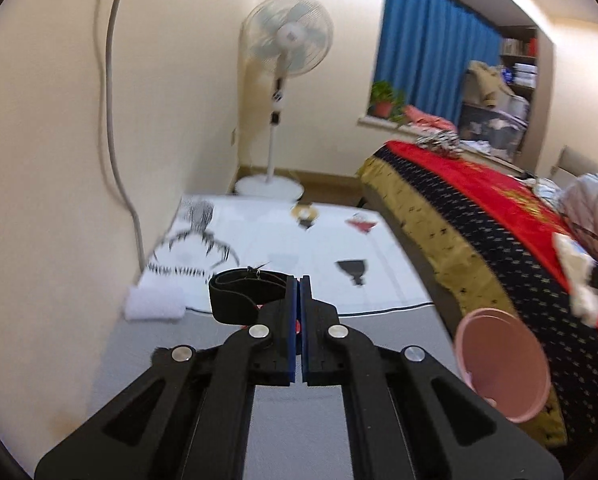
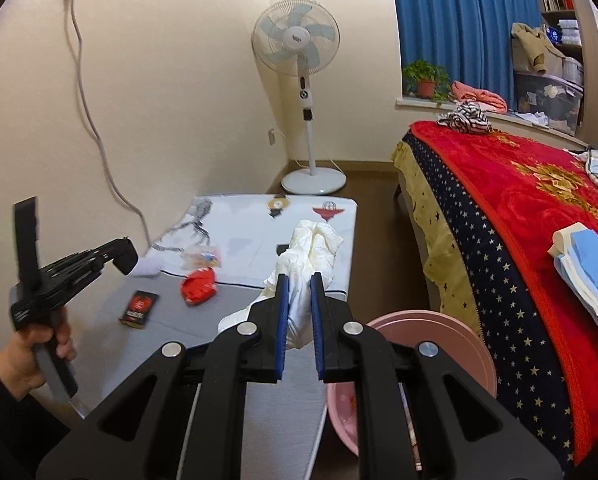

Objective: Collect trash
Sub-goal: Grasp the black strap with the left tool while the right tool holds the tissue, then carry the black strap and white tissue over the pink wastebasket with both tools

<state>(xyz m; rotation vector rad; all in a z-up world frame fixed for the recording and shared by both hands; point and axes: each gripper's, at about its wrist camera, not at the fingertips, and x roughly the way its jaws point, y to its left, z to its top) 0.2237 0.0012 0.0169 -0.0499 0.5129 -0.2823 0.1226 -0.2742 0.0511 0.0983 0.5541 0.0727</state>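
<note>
My left gripper is shut, its blue pads pressed together on the edge of a black elastic band that loops out to the left above the table. In the right wrist view the left gripper hangs over the table's left side, held by a person's hand. My right gripper is shut on a crumpled white bag. A red wrapper, a black packet and a clear packet lie on the grey table. A pink basin sits low between table and bed.
A bed with a red blanket runs along the right. A standing fan is at the far wall and a cable hangs down the left wall. A white printed cloth covers the table's far half, with a white lump at its left edge.
</note>
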